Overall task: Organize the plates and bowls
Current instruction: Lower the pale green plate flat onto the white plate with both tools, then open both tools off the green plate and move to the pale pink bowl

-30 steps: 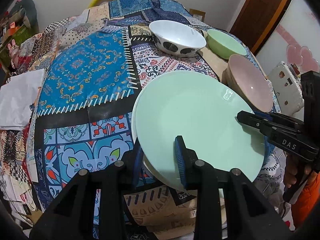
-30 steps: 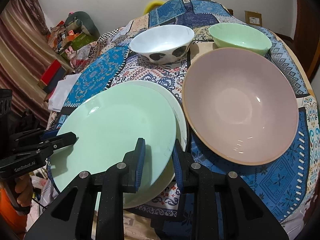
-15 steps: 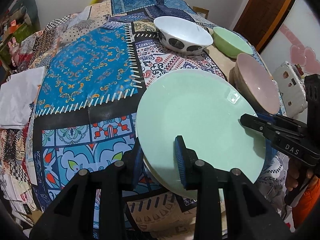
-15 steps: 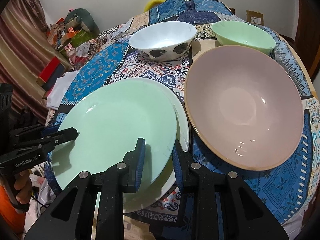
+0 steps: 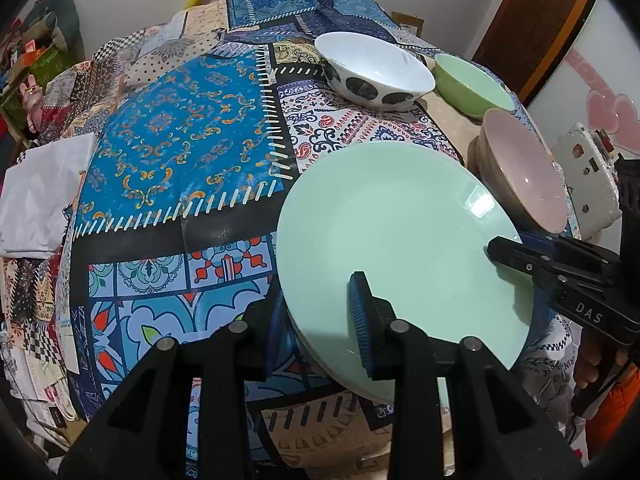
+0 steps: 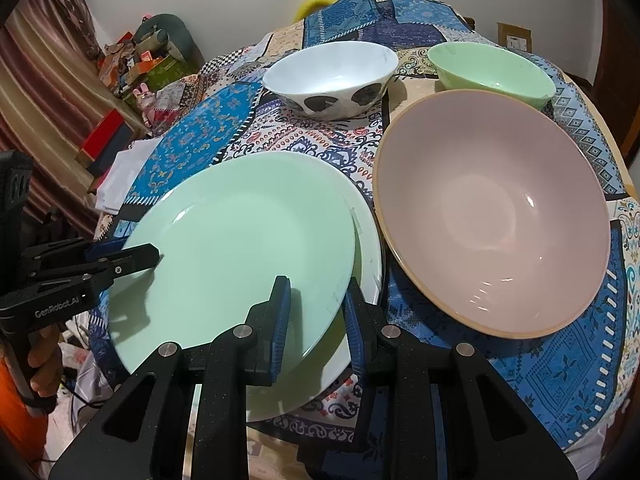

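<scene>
A pale green plate (image 5: 400, 240) (image 6: 240, 248) lies on top of a white plate (image 6: 366, 252). My left gripper (image 5: 316, 320) is shut on the near rims of both plates, one finger above and one below. My right gripper (image 6: 314, 316) grips the same stack's opposite rim; it shows in the left wrist view (image 5: 516, 256). My left gripper shows in the right wrist view (image 6: 124, 256). A large pink bowl (image 6: 492, 216) (image 5: 524, 172) stands right of the stack. A white bowl with dark spots (image 6: 332, 76) (image 5: 374, 70) and a green bowl (image 6: 492, 70) (image 5: 474, 86) stand further back.
The table wears a patchwork cloth (image 5: 180, 152) whose edge falls away just under the stack. A white folded cloth (image 5: 40, 196) lies at the left. A white box (image 5: 592, 168) stands off the table at the right. Clutter (image 6: 132, 64) fills the room's far left.
The stack has shifted a little to the right and nearer the table's edge, held by both grippers. The bowls have not moved.
</scene>
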Demonstrator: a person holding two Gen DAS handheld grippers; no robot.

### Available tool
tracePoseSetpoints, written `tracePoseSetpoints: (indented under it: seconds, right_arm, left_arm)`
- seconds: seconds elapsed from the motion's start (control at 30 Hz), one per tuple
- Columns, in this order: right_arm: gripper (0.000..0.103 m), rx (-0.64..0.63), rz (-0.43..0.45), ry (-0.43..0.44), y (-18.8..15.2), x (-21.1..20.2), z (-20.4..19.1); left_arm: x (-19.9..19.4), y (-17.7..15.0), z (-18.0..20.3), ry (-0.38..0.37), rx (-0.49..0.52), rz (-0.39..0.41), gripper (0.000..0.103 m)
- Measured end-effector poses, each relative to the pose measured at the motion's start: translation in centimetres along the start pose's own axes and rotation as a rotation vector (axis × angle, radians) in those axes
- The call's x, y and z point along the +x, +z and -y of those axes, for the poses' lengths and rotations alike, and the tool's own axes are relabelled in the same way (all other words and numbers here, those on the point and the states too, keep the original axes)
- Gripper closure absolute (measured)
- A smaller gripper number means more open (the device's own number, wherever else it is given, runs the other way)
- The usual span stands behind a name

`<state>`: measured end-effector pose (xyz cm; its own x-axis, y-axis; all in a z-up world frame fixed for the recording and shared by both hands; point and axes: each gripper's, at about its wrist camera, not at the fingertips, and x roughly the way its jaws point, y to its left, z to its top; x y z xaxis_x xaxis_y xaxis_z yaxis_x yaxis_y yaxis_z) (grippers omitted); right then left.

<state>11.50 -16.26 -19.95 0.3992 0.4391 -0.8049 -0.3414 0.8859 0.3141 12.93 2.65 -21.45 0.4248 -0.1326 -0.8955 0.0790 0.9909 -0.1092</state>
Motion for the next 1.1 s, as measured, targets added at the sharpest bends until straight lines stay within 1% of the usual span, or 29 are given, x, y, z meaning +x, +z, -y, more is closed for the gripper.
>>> tracePoseSetpoints:
  seconds: [0.07,0.3,0.37,0.43,0.47,0.6,0.73,0.77,0.8,0.83,0.87,0.93,1.0,1.1]
  right_arm:
    - [0.079,0.000,0.001,0.003,0.0,-0.1,0.0]
    - [0.082,-0.006,0.007,-0.008,0.0,-0.3,0.1]
    - [0.082,-0.019,0.012,-0.024,-0.1,-0.7,-0.1]
    - [0.080,-0.039,0.025,-0.067,-0.2,-1.1,-0.2]
    - [0.080,-0.046,0.031,-0.082,-0.2,-1.3,-0.2]
    - [0.080,-0.053,0.056,-0.089,-0.3,-2.9,0.1]
    - [0.079,-0.085,0.122,-0.136,-0.1,-5.6,0.2]
    - [0.077,-0.090,0.138,-0.155,0.0,-6.2,0.3]
    - [0.075,-0.093,0.150,-0.170,0.2,-6.6,0.4]
    - [0.069,-0.094,0.168,-0.185,0.3,-7.3,0.6]
    - [0.061,-0.090,0.185,-0.196,0.4,-7.8,0.9]
    - [0.052,-0.075,0.225,-0.220,0.6,-9.0,1.6]
    - [0.050,-0.064,0.254,-0.248,0.8,-9.7,2.3]
    - [0.050,-0.038,0.263,-0.257,1.1,-10.2,3.8]
  left_arm:
    - [0.2,0.0,0.0,0.016,0.005,-0.007,0.072]
    - [1.0,-0.1,-0.3,0.008,-0.010,-0.026,0.072]
    - [1.0,-0.1,-0.3,0.010,-0.007,-0.029,0.072]
    - [0.7,-0.1,-0.3,0.012,-0.006,-0.029,0.072]
    - [0.4,-0.1,-0.2,0.016,-0.003,-0.022,0.072]
    - [-1.2,0.1,0.4,0.044,0.019,0.023,0.072]
    - [-3.5,0.6,1.8,0.048,0.047,0.079,0.071]
    - [-4.1,0.8,2.3,0.046,0.056,0.096,0.067]
    - [-4.6,0.9,2.7,0.045,0.062,0.112,0.061]
    - [-5.4,1.1,3.3,0.041,0.068,0.137,0.058]
    - [-5.8,1.2,3.7,0.037,0.071,0.152,0.055]
    - [-6.7,1.7,4.8,0.025,0.086,0.188,0.052]
    - [-7.3,2.3,6.0,0.011,0.104,0.212,0.045]
    - [-7.5,3.1,7.8,-0.006,0.130,0.240,0.041]
